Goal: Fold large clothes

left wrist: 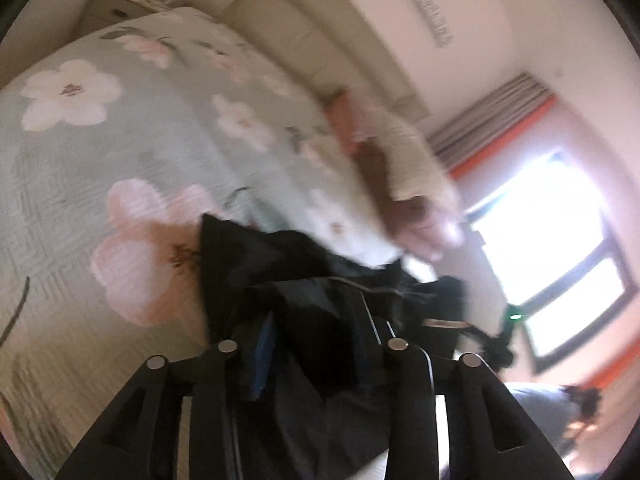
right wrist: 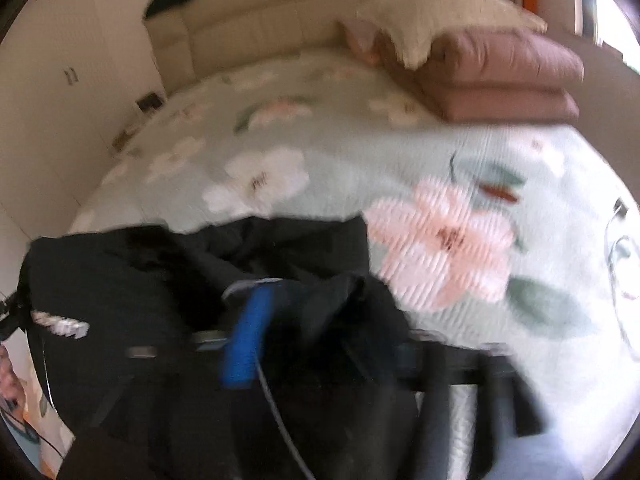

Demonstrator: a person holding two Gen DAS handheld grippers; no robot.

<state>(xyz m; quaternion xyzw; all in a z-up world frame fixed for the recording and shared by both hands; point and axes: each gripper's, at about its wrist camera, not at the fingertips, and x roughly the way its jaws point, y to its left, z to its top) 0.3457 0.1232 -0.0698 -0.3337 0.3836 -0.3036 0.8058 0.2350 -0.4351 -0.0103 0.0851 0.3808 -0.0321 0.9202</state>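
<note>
A black garment (left wrist: 320, 300) with a blue inner strip and thin white piping hangs bunched between the fingers of my left gripper (left wrist: 312, 344), which is shut on it above the bed. In the right wrist view the same black garment (right wrist: 200, 280) spreads to the left, with a white logo patch near its left edge. My right gripper (right wrist: 312, 344) is shut on a fold of it next to the blue strip (right wrist: 248, 344). Both views are blurred by motion. The fingertips of both grippers are hidden in the cloth.
The bed has a pale green bedspread (right wrist: 360, 152) with large white and pink flowers. Folded pink quilts and a cream pillow (right wrist: 500, 68) lie at its head, before a beige headboard (right wrist: 260, 36). A nightstand (left wrist: 116, 4) stands beside it. A bright window (left wrist: 560, 248) is at the right.
</note>
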